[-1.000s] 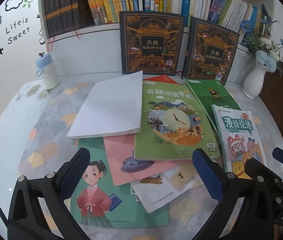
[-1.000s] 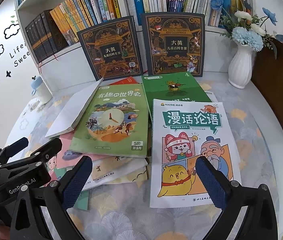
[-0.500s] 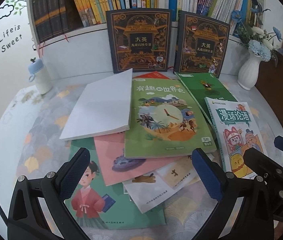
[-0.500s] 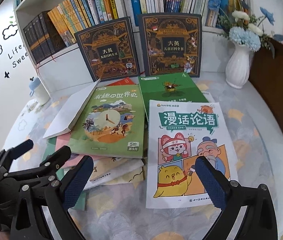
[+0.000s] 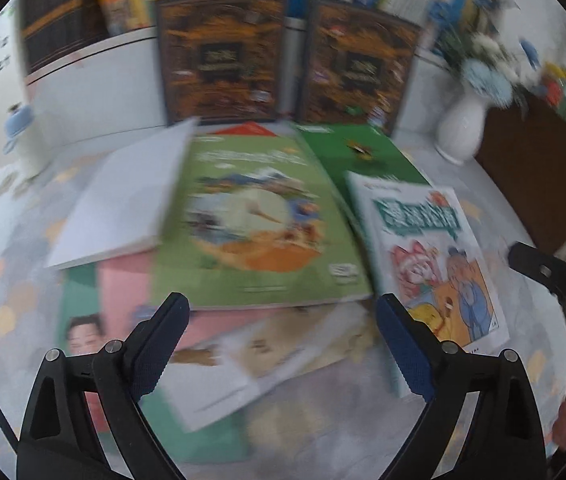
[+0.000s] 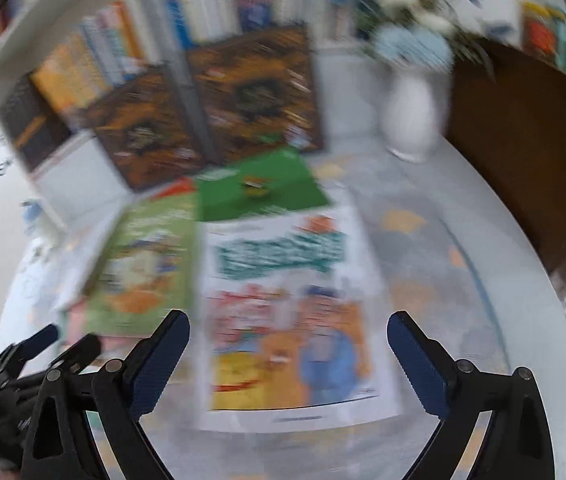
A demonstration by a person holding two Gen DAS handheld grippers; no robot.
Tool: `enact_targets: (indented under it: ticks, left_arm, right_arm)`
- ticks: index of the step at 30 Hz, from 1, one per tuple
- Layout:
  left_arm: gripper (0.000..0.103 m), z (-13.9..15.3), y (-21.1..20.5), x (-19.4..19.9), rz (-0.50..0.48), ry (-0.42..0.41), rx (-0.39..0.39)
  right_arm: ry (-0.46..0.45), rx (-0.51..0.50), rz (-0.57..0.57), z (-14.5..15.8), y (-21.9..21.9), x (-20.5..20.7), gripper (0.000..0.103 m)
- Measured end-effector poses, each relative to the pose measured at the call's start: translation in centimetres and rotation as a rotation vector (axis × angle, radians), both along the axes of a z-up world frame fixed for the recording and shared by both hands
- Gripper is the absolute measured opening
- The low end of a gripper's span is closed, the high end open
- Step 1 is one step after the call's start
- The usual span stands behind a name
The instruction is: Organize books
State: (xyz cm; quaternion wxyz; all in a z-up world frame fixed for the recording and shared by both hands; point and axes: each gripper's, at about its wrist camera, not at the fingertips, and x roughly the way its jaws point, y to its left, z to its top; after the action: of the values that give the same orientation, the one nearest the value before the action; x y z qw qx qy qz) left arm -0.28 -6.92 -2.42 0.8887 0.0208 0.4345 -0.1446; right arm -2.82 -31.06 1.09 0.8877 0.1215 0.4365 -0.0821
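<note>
Across the middle of both blurred wrist views, a loose spread of books covers a pale patterned tabletop (image 5: 323, 436). At lower centre of the left view, the left gripper (image 5: 283, 344) hovers above the near edge of the pile, its jaws wide and narrowing, with nothing pressed between the blue pads (image 5: 407, 356). Just beyond it lies a light green book (image 5: 251, 232), overlapping a pink book (image 5: 123, 288) and a teal book (image 5: 203, 436) showing a cartoon face at lower left. A plain white book (image 5: 123, 200) rests tilted at centre left, and a dark green book (image 5: 355, 152) lies further back. To the right sits a white comic-cover book (image 5: 431, 256).

At lower centre of the right view, the right gripper (image 6: 289, 360) hangs over that same comic-cover book (image 6: 291, 320), jaws likewise wide and closing, the pads (image 6: 415, 364) clear of the cover and gripping nothing. The left gripper's black frame shows at the lower left edge there.

Along the top of both frames, two dark ornate volumes (image 5: 223, 56) stand propped against a white bookshelf (image 5: 95, 80) filled with upright spines. A white vase (image 5: 463, 128) of blue and white flowers stands at upper right, a small bottle (image 5: 23, 136) at centre left.
</note>
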Motion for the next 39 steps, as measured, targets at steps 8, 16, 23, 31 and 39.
enact_targets:
  ticks: [8,16,23,31,39]
  left_arm:
    - [0.094,-4.9,-6.7,-0.4,-0.148,0.085,0.010]
    - [0.094,-5.7,-8.7,-1.2,-0.362,0.142,-0.023]
    - [0.094,-4.9,-6.2,-1.7,-0.379,0.204,-0.048]
    - [0.094,-3.9,-2.5,-9.0,-0.544,0.271,0.032]
    - [0.066,-4.6,1.4,-5.0,-0.385,0.362,-0.009]
  right_arm:
    - [0.126,0.250,-0.069,-6.9,-6.3,1.1,0.076]
    - [0.163,0.232,0.093,-7.0,-2.4,1.8,0.091]
    - [0.190,0.261,0.184,-6.9,0.5,-0.3,0.092]
    - [0.229,0.405,0.350,-6.9,3.3,-7.2,0.092]
    - [0.110,0.752,0.471,-9.6,-1.4,-9.2,0.091]
